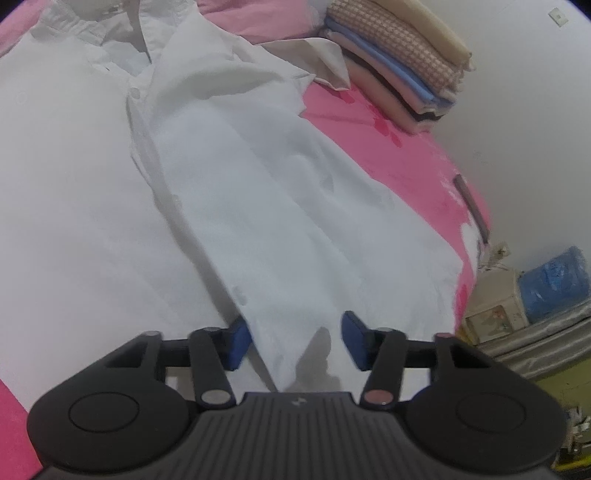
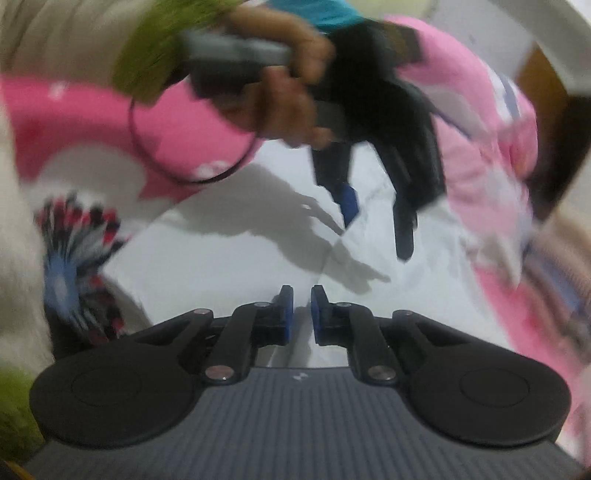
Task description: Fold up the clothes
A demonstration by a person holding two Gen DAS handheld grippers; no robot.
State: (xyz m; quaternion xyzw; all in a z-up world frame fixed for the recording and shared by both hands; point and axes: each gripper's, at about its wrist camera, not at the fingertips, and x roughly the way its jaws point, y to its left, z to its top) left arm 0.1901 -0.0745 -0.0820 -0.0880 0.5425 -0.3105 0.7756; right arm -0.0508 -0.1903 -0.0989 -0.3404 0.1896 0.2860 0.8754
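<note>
A bed with a pink sheet (image 1: 388, 155) carries the work, a pale wall behind it. Nearest in the left wrist view, the left tool (image 1: 293, 341) has its fingers spread wide on either side of the lower hem of a white shirt (image 1: 240, 192), with a fold of cloth lying between the blue pads but not pinched. The shirt lies face up along the bed, its button placket running away toward the collar (image 1: 92, 33) at the far end, and one side panel seems already turned in over the front, though a crease alone cannot settle whether that is a fold made or just slack. Beyond it, at the far corner, sits a stack of folded clothes (image 1: 399, 62). In the blurred right wrist view the right tool (image 2: 302, 310) hovers low over the white cloth with its pads nearly together, a narrow gap between them and nothing visibly held; across from it a hand (image 2: 284, 96) grips the left tool above the shirt. To do this fold well, I judge the left tool should close on both layers at the hem, not just the top one, and the right should take a matching edge, so the cloth lifts evenly and lands with its edges square. A loose single-layer grip would likely drag the placket askew.
</note>
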